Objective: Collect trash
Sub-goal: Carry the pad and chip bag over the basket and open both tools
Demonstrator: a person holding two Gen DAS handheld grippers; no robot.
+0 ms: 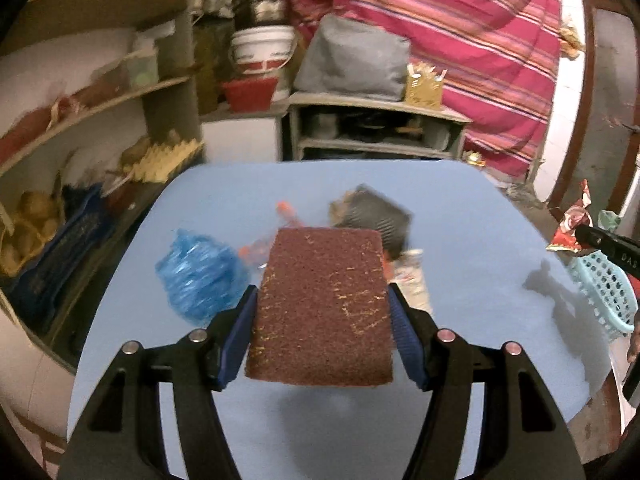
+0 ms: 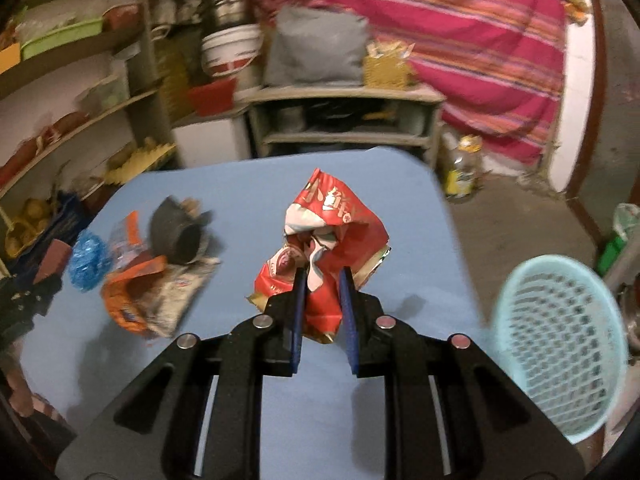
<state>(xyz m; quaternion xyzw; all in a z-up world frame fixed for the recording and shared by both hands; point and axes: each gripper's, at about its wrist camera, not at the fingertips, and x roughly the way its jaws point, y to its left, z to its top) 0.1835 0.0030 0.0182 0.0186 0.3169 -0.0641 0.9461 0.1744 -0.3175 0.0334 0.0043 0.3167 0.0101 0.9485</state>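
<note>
Left gripper (image 1: pixel 322 292): clamped on a brown scouring pad (image 1: pixel 320 308), 1 blue pad of the jaws pressed to each long edge, pad held flat and raised off the blue table (image 1: pixel 460 208), shadow cast on the surface below. Seen from the right wrist view at the far left edge too (image 2: pixel 40 280), brown pad (image 2: pixel 54 258) poking out ahead of it.

Right gripper (image 2: pixel 323 280): closed tight on a crumpled red snack wrapper (image 2: pixel 332 232), wrapper bunched up between the 2 jaws and lifted above the table (image 2: pixel 400 200). In the left wrist view, same wrapper (image 1: pixel 570 226) pinched at the gripper tip (image 1: pixel 580 234), just above and touching distance from the turquoise basket (image 1: pixel 604 292).

Turquoise basket (image 2: pixel 560 344): perforated plastic, at the right edge of the table, beside the right gripper, tilted toward the camera; nothing discernible inside through motion blur.

Remaining trash, all left of the red wrapper on the table: a crumpled blue plastic bag (image 2: pixel 88 260) (image 1: pixel 200 276), nearest the table's left edge; next to it an orange and clear wrapper (image 2: pixel 132 280) (image 1: pixel 288 216); a dark grey curled piece (image 2: pixel 180 232) (image 1: pixel 376 216) behind these; a whitish printed wrapper (image 2: pixel 184 288) (image 1: pixel 412 276) touching the orange one.

Beyond the table's far edge: cluttered shelves (image 1: pixel 100 100), a white bucket (image 1: pixel 262 46), a grey cushion (image 1: pixel 352 60), striped pink cloth (image 1: pixel 460 40).
</note>
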